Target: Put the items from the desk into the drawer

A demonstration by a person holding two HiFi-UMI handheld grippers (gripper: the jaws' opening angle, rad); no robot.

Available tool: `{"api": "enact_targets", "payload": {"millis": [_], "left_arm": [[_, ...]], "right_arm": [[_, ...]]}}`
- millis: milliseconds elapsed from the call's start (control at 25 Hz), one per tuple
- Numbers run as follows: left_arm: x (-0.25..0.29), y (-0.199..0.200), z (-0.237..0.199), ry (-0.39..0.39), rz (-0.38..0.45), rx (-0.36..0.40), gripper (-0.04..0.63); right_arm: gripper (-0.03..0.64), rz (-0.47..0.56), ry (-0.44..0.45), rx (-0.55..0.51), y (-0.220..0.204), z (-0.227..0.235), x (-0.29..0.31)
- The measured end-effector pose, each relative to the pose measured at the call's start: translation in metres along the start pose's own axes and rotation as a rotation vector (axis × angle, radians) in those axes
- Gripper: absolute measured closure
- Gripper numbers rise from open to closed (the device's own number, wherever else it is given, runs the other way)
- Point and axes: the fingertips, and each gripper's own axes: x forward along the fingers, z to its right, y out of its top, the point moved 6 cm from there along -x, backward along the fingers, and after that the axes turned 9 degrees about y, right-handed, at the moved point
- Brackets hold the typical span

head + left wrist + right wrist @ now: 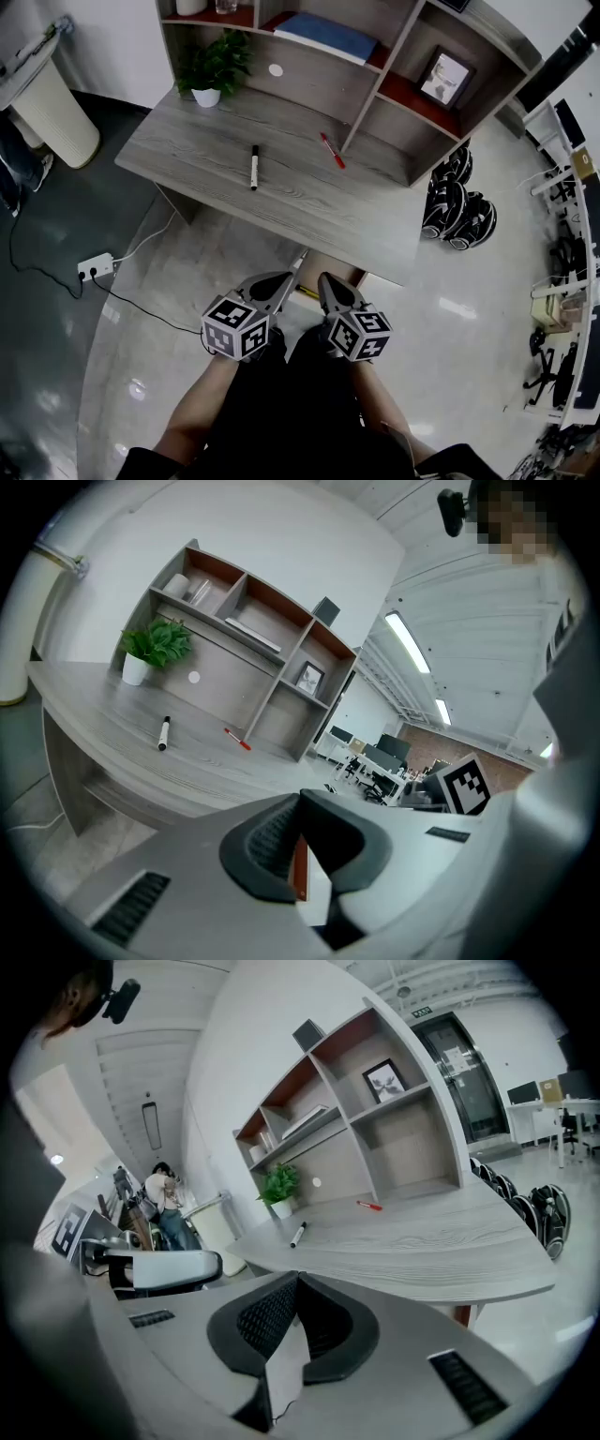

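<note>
- The left gripper [298, 799] is clenched: its 2 dark ribbed jaws meet at the tips with nothing between them.
- The right gripper [296, 1281] is clenched too, tips together and empty.
- In the head view both grippers hang side by side just off the near edge of the grey wood-grain desk [309, 211], over the person's lap, and point toward it.
- A black-and-white marker pen [254, 167] lies on the middle of the desk top, well apart from both grippers.
- A slim red pen [332, 150] lies near it to the right, close to the foot of the wooden shelf unit [375, 89].
- A small green plant in a white pot [214, 67] stands at the desk's far left.
- On the shelves lie a flat blue book [328, 36] and a small framed picture [445, 77].
</note>
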Motion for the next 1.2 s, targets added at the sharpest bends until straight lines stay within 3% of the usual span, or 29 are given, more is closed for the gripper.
{"api": "enact_targets", "payload": {"millis": [320,560,1200], "left_arm": [[0.003,-0.001,0.0,0.031,-0.004,-0.005,0.575],[0.005,0.002,-0.005,0.058,0.003,-0.011,0.574],[-0.024,-0.004,-0.052,0.238,0.036,-0.076,0.574]], "right_arm": [[0.6,0.009,-0.022,-0.003,0.002,-0.001,-0.009],[0.6,-0.041,0.006,0.025,0.008,0.004,0.003],[0.598,-0.275,0.135,-0.093,0.079,0.004,0.152]]}}
